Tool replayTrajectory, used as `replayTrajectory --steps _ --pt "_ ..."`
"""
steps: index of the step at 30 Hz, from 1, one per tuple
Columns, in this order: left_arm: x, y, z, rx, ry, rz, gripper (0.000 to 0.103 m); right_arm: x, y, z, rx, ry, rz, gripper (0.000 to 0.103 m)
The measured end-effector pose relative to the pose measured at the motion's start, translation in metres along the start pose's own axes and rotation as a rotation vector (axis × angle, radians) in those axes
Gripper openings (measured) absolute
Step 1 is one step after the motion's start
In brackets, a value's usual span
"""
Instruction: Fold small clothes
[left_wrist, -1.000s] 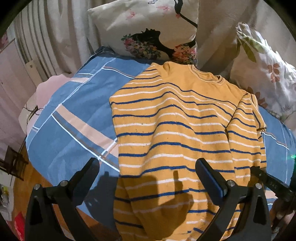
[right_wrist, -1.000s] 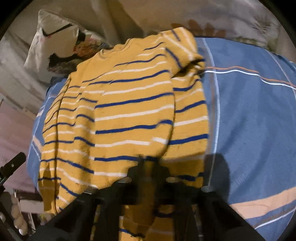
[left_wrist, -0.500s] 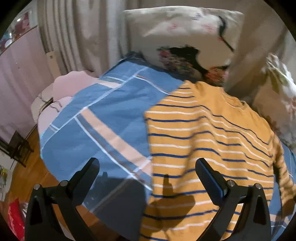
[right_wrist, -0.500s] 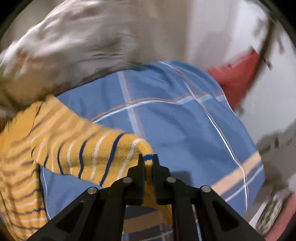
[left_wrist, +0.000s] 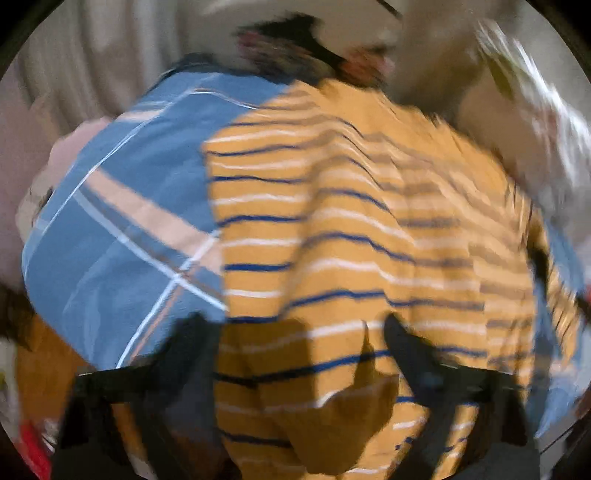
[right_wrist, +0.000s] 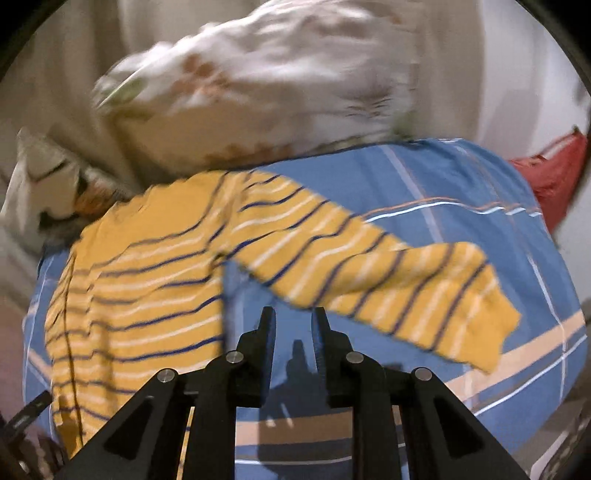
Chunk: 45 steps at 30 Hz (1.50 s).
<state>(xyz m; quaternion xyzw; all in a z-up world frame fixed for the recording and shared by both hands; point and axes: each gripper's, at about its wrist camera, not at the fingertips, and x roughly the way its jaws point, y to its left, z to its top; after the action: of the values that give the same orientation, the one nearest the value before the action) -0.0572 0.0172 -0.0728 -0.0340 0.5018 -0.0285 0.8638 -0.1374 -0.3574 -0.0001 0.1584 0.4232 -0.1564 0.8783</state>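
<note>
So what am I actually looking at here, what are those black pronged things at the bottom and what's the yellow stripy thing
There is no robot here. A person holds a pair of hand-held tongs in each hand, and each pair carries a wide-angle camera that looks forward along its two prongs. That is why the pictures look round and bulging.

One picture is from the left tongs, the other from the right tongs. The black prongs at the bottom are the tongs themselves.

The yellow thing is a striped sweater lying on a blue checked bedspread, with pillows behind it. One sleeve lies stretched out to the side.

The right tongs are opening, with nothing between the prongs. The left tongs are closing over the sweater's lower part; the picture is too blurred to say whether they grip the cloth yet.
</note>
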Motion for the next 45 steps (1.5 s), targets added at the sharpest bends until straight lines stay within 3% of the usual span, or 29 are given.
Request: replayTrajectory --steps 1,4,8,12,16,17,19,21,25,26,30,34,38,45 --pt "0.007 -0.007 -0.001 0.045 0.029 0.023 0.004 0.002 0.005 -0.002 -0.007 0.007 0.003 0.022" --pt "0.012 0.006 0.001 -0.013 0.058 -0.008 0.006 0.007 0.014 -0.007 -0.027 0.016 0.014 0.022" --pt "-0.001 0.056 0.013 -0.123 0.006 0.044 0.006 0.008 0.017 -0.008 -0.024 0.011 0.012 0.022" --pt "-0.007 0.129 0.038 -0.247 -0.041 0.192 0.006 0.012 0.017 -0.008 -0.005 0.029 0.0 0.022" --pt "0.0 0.199 0.066 -0.327 -0.069 0.389 0.008 0.019 0.017 -0.012 0.023 0.062 -0.006 0.022" --pt "0.0 0.214 0.069 -0.351 -0.066 0.394 0.008 0.021 0.017 -0.014 0.033 0.072 -0.007 0.022" --pt "-0.004 0.229 0.07 -0.377 -0.08 0.33 0.008 0.022 0.019 -0.018 0.048 0.09 -0.006 0.023" --pt "-0.009 0.228 0.065 -0.357 -0.092 0.276 0.008 0.023 0.021 -0.025 0.061 0.106 0.007 0.033" --pt "-0.019 0.207 0.044 -0.283 -0.094 0.114 0.019 0.026 0.023 -0.041 0.101 0.158 0.059 0.035" --pt "-0.018 0.198 0.039 -0.26 -0.081 0.068 0.025 0.027 0.023 -0.045 0.109 0.172 0.074 0.035" --pt "-0.001 0.151 0.007 -0.159 0.018 -0.12 0.026 0.032 0.02 -0.067 0.127 0.238 0.128 0.04" --pt "0.018 0.122 -0.028 -0.184 0.113 -0.231 0.026 0.037 0.012 -0.087 0.124 0.3 0.192 0.041" --pt "0.022 0.101 -0.059 -0.215 0.154 -0.303 0.028 0.04 0.001 -0.105 0.154 0.344 0.309 0.042" --pt "0.016 0.079 -0.089 -0.257 0.149 -0.406 0.05 0.037 -0.013 -0.129 0.209 0.402 0.506 0.047"
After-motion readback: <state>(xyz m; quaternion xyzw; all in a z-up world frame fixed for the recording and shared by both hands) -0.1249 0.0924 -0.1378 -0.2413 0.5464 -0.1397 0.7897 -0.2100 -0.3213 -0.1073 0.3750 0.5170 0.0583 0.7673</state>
